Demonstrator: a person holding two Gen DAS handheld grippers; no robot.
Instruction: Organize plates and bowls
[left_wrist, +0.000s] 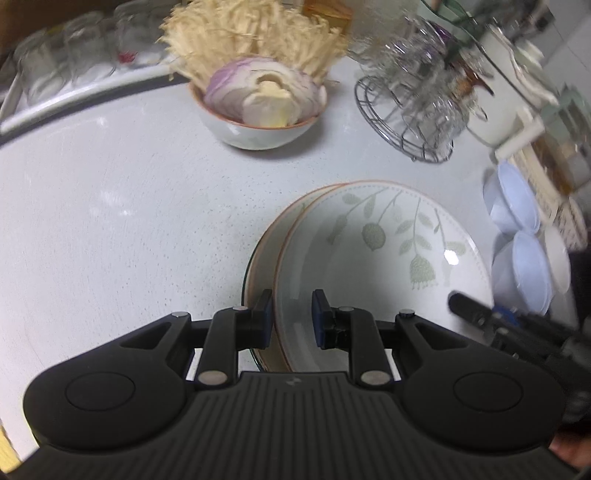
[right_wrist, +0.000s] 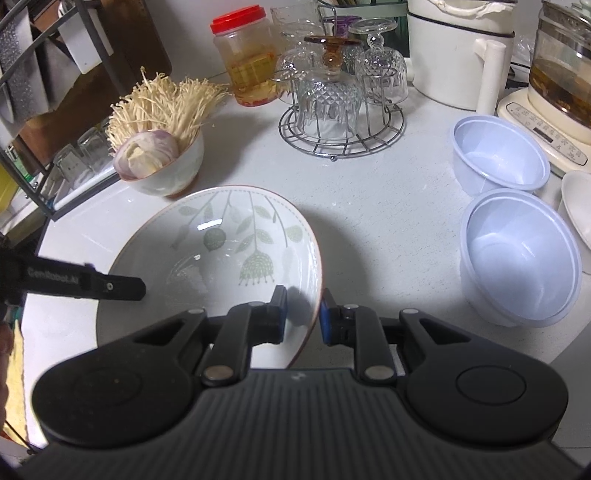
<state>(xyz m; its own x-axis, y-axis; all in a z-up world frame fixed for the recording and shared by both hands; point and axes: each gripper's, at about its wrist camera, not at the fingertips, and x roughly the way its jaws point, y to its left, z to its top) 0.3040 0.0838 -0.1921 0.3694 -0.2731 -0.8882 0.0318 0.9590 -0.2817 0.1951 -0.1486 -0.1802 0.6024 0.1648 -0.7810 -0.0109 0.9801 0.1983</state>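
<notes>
Leaf-patterned plate (right_wrist: 221, 254) on the white counter (right_wrist: 388, 229), clamped at opposite rims by left gripper (left_wrist: 292, 317) and right gripper (right_wrist: 303, 314); seemingly a second plate (left_wrist: 266, 243) underneath, edge blurred.

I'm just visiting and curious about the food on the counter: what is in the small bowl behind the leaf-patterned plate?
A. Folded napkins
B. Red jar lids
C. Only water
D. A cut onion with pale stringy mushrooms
D: the small bowl holds a purple-skinned cut onion, with a bunch of pale stringy mushrooms sticking up behind it.
</notes>
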